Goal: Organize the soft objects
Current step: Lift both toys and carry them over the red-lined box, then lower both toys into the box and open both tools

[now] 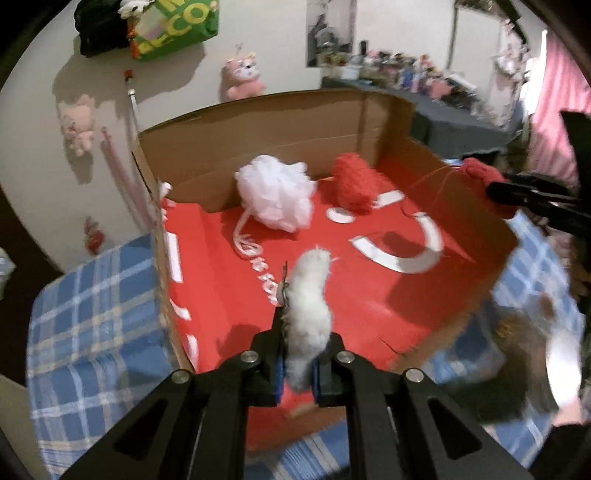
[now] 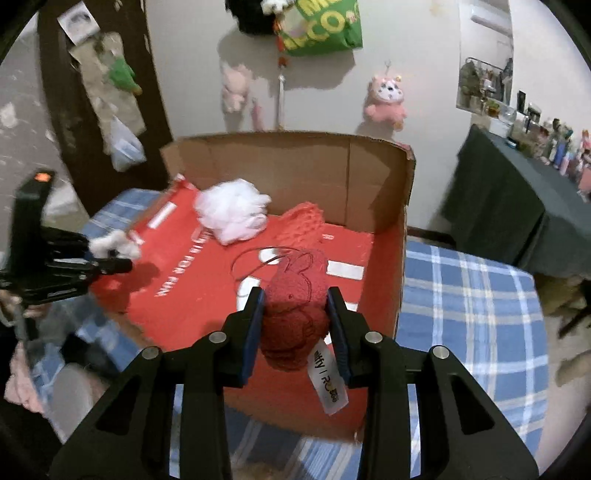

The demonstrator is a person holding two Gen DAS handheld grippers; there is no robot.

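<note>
Right now the left gripper [image 1: 297, 363] is squeezing a white fluffy toy [image 1: 308, 314] between its two blue pads, so this claw is clenched tight on it. A little metal clip hangs at the toy's side. The toy is up in the air, above the near part of the red floor of a cardboard box [image 1: 258, 122]. The right gripper [image 2: 295, 321] is grasping a dark red knitted toy [image 2: 295, 314], and its pads press on both sides of it. A white tag [image 2: 328, 380] with letters hangs down from this toy, and a thin red string loops out from the top. It too is held over the near part of the box. Inside the box, near the brown back wall, a white bath pouf [image 1: 275, 192] lies on the red floor, with its white cord trailing out in front. Just beside it lies a red knitted thing [image 1: 354, 182]. White letters and shapes are printed on the red floor. The box sits on a blue checked cloth [image 2: 469, 302]. On the pale wall behind hang a pink plush toy [image 2: 386, 99], a paler pink one [image 2: 234, 86] and a green bag [image 2: 321, 27]. A dark table [image 2: 495, 199] full of small things stands off to the right.
</note>
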